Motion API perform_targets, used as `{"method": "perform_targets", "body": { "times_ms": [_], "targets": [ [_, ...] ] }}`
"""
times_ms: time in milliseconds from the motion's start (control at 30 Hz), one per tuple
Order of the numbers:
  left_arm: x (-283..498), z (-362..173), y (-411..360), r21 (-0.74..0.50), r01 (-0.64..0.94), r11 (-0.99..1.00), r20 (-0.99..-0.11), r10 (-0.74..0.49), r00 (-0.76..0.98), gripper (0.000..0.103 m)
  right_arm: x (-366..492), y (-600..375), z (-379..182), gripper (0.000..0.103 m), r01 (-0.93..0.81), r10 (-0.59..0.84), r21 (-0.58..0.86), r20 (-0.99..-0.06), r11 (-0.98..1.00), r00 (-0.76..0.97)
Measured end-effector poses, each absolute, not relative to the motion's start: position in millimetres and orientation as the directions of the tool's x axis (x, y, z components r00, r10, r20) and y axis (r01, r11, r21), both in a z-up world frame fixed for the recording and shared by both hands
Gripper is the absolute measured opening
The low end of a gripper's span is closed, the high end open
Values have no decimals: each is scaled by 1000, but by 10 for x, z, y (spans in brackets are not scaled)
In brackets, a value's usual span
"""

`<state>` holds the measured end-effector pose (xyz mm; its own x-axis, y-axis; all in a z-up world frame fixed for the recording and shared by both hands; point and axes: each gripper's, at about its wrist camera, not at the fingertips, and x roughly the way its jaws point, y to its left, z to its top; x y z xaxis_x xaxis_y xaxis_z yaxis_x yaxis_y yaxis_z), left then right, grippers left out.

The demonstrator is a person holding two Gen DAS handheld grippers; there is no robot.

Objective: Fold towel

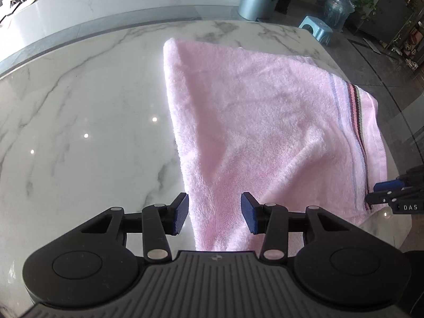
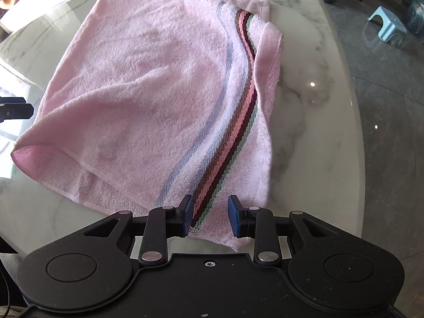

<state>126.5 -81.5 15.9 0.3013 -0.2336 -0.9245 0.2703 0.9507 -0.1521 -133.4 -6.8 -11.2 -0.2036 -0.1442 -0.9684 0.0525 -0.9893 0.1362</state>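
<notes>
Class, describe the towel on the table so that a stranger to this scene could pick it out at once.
Start at the white marble table. On it lies the pink towel, already folded over, with both open grippers at its near edge. Its woven band of dark red, salmon and green stripes near one end sets it apart.

Left tool (image 1: 214,213) and right tool (image 2: 209,216), both with fingers spread apart.

We see the folded pink terry towel (image 1: 265,132) lying on the white marble table (image 1: 79,119), toward its right side. Left gripper (image 1: 214,214) sits at its near-left corner, right gripper (image 2: 209,214) at the near-right corner, jaws apart.
</notes>
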Motion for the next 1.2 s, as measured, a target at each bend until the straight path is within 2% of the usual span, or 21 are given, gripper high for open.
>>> {"method": "perform_targets", "body": {
  "times_ms": [167,333,467,533,933,1067,1100,1200],
  "targets": [
    [1382,-18,-903,-148,245,958,-944,-211,255,42,-1341,-94,-141,30,85,-143,128,-969,-988,-200],
    [1376,-111,-1008,-117,262,958,-951,-184,247,41,-1344,-116,-148,37,93,-150,134,-968,-987,-201],
    [1366,-94,-1047,-99,276,956,-948,-175,266,14,-1354,-141,-161,42,99,-159,142,-967,-985,-197],
    [1375,-74,-1022,-107,273,956,-946,-183,268,10,-1366,-148,-164,42,103,-157,139,-969,-985,-192],
    [1400,148,-435,-78,186,979,-944,-133,302,9,-1432,-137,-170,42,118,-146,127,-973,-985,-177],
    [1389,174,-286,-165,138,977,-938,-199,284,10,-1443,-133,-171,42,118,-144,124,-973,-985,-180],
    [1388,181,-291,-185,132,974,-934,-216,284,12,-1446,-131,-171,42,118,-143,123,-973,-985,-180],
    [1386,206,-390,-209,139,968,-929,-241,282,33,-1432,-137,-178,42,120,-143,123,-972,-985,-184]
  ]
}}
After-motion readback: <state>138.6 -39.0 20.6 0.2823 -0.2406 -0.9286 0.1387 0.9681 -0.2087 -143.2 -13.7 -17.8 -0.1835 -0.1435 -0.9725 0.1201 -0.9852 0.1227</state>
